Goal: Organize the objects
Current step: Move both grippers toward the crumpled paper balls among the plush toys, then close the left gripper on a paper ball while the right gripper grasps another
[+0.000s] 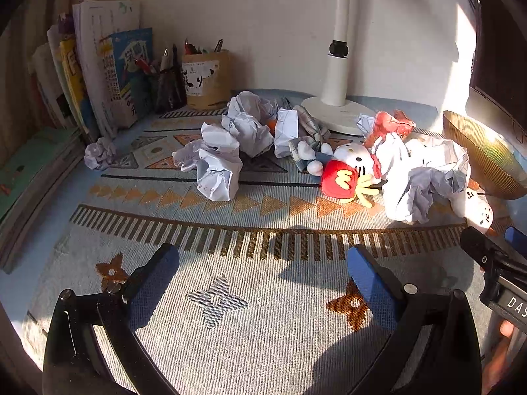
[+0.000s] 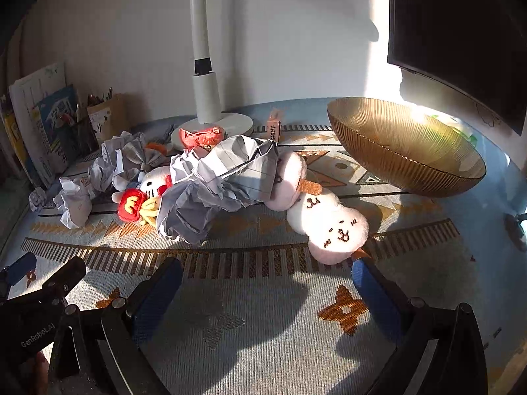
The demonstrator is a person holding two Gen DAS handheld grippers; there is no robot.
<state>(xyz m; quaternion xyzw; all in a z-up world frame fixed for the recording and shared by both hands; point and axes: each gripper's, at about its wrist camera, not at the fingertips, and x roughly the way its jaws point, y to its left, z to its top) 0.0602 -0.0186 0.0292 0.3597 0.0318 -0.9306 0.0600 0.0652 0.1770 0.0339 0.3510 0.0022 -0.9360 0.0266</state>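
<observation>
1. My left hand-held gripper (image 1: 263, 263) hangs low over the table (image 1: 230, 329), its blue pads spread wide with nothing between them.
2. My right hand-held gripper (image 2: 266, 276) is likewise wide open and holds nothing; it sits just to the right of the left one, over the same woven cloth.
3. Just beyond the right gripper's right finger lies a pink plush (image 2: 329, 223) with stitched faces, its near end almost at that fingertip.
4. Left of it, a big crumpled paper (image 2: 217, 184) leans over the plush's far end.
5. A Hello Kitty toy (image 1: 349, 168) with a red fries pouch lies beside that paper, touching it.
6. Further left, more paper wads (image 1: 227, 144) sit in a loose heap, with one small wad (image 1: 98, 154) apart near the books.
7. A checked cloth (image 1: 308, 125) lies among the heap, against the lamp base.
8. To the right, a ribbed amber bowl (image 2: 405, 161) rests tilted on the table, near the plush but not touching it.
9. A red crumpled wrapper (image 2: 201, 136) sits at the white lamp (image 2: 206, 98) base.
10. At the back left, a pen cup (image 1: 206, 79) and upright books (image 1: 108, 65) stand against the wall; a dark screen (image 2: 461, 33) hangs at the right.
</observation>
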